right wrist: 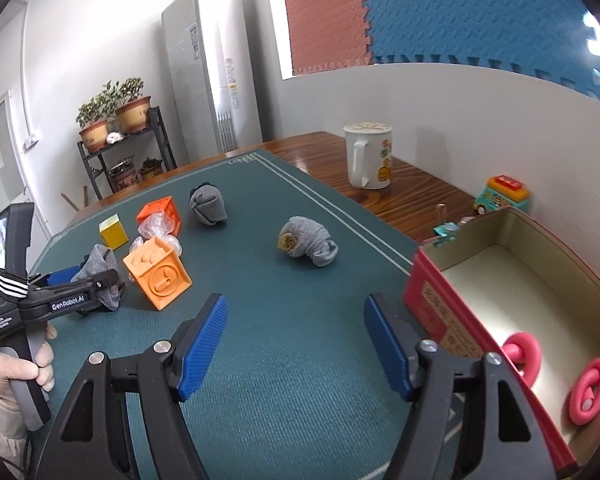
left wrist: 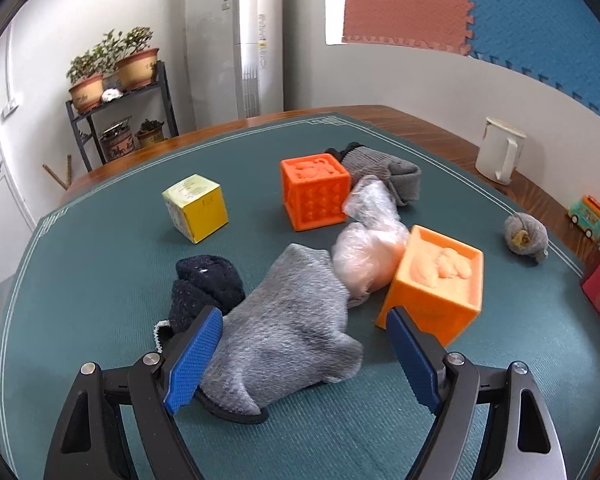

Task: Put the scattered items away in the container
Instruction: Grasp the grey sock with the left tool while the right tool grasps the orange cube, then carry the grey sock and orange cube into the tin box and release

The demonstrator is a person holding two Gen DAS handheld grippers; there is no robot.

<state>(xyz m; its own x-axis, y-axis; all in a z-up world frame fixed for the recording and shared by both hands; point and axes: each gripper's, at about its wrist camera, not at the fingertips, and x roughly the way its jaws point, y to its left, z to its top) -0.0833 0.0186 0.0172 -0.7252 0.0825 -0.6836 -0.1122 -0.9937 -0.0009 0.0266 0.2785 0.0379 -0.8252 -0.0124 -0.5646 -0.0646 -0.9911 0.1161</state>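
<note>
- My left tongs [left wrist: 304, 354] straddle the grey sock [left wrist: 288, 320] on the counter [left wrist: 100, 248]; one blue pad touches it, the other stands clear, so nothing is clamped.
- My right tongs [right wrist: 294, 344] hang released over bare mat, nothing between them.
- The red tin [right wrist: 432, 300] sits just beside them at right, two pink rings [right wrist: 556, 376] inside.
- Orange blocks [left wrist: 436, 280], a yellow box [left wrist: 196, 208] and rolled socks [right wrist: 308, 242] lie scattered.

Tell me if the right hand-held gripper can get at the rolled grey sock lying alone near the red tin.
Probably yes. The right hand-held gripper is open and empty, and only bare green mat lies between it and the rolled grey sock.
</note>
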